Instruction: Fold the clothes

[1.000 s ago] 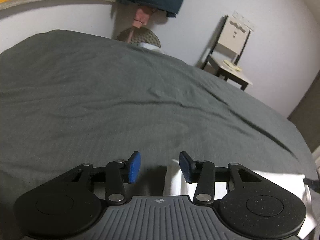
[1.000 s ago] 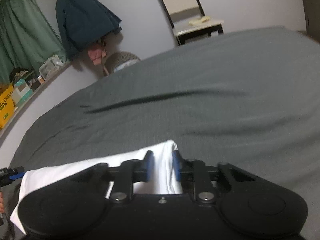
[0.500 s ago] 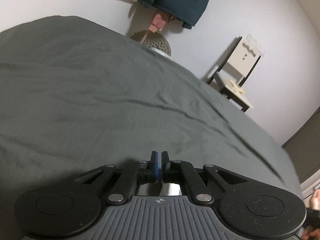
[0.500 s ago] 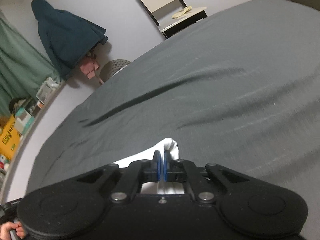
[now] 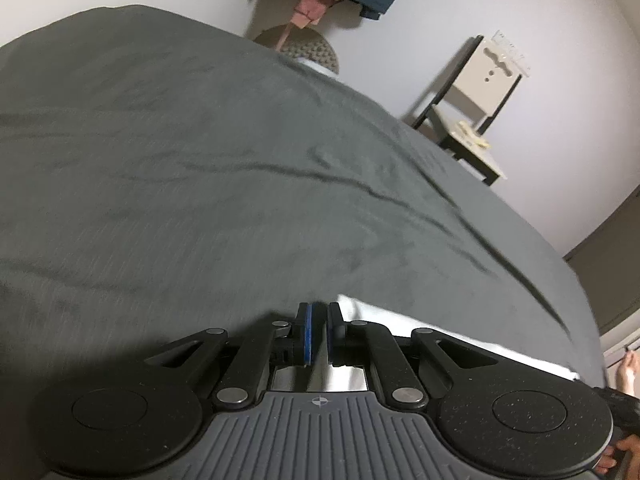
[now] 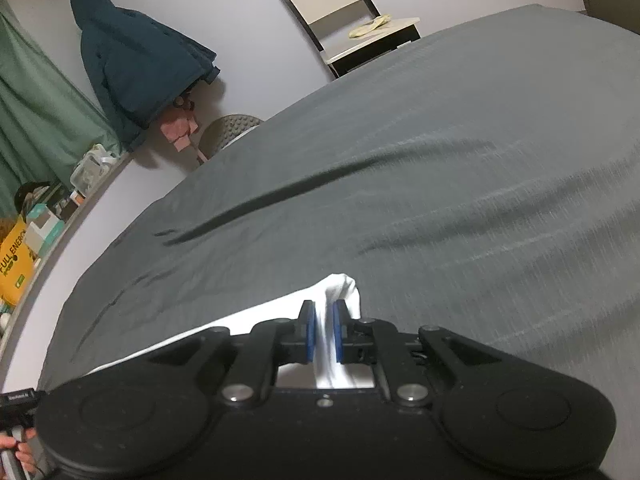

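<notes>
A white garment (image 5: pixel 400 320) lies low over the dark grey bed cover (image 5: pixel 240 160), its edge pulled straight between the two grippers. My left gripper (image 5: pixel 318 332) has its blue pads nearly together at the garment's corner; the cloth shows just right of the right finger, and the narrow gap is in shadow. In the right wrist view the white garment (image 6: pixel 344 288) bunches up ahead of my right gripper (image 6: pixel 324 332), which is shut on a strip of it running between the pads. The rest of the garment is hidden under both gripper bodies.
The bed cover (image 6: pixel 440 160) fills most of both views, with long creases. Beyond it stand a chair (image 6: pixel 352 28), a dark blue coat (image 6: pixel 136 68) hanging on the wall, and a shelf with boxes (image 6: pixel 40 220). A hand (image 5: pixel 624 452) shows at the lower right.
One second ago the left gripper was open and the right half shut at the garment's edge. Both closed on it, and the garment now stretches between them. The pads stand slightly wider than half a second ago.
</notes>
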### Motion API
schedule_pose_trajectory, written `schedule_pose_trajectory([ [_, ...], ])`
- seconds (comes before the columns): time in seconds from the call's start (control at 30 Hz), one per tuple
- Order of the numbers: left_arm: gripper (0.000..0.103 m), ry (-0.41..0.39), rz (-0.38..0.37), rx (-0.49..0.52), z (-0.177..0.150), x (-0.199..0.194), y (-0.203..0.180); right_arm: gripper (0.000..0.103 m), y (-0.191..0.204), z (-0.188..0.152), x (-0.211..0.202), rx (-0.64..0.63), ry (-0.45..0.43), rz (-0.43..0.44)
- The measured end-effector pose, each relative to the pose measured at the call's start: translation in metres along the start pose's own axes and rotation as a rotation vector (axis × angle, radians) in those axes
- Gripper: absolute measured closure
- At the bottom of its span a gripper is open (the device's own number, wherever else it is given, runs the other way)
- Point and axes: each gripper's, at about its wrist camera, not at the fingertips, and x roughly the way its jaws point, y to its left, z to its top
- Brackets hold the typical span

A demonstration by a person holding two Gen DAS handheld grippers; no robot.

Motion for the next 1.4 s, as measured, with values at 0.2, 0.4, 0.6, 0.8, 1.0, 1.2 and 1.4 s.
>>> schedule_pose_trajectory([
  [0.2,0.098,0.013,-0.021,-0.079,-0.004,-0.001,0.007,0.092,0.003,-0.001,0.000,-0.027,-0.003,-0.012],
  [0.4,0.098,-0.094,-0.126,-0.266,-0.012,-0.014,0.022,0.088,0.005,-0.001,-0.002,-0.033,-0.003,-0.013],
  [0.6,0.097,-0.048,-0.355,-0.453,-0.021,-0.004,0.045,0.087,0.006,-0.001,-0.003,-0.032,-0.004,-0.014],
  [0.8,0.097,-0.020,-0.369,-0.469,-0.021,0.001,0.044,0.086,0.006,-0.001,-0.005,-0.028,-0.004,-0.012],
  [1.0,0.097,0.004,-0.386,-0.430,-0.019,0.001,0.036,0.086,0.005,0.000,-0.004,-0.024,-0.004,-0.009],
  [1.2,0.097,0.088,-0.381,-0.316,-0.009,0.005,0.018,0.085,0.006,-0.001,-0.004,-0.036,-0.005,-0.012],
  [1.4,0.097,0.063,-0.375,-0.413,-0.008,0.004,0.028,0.084,0.006,0.000,-0.006,-0.031,-0.006,-0.011],
])
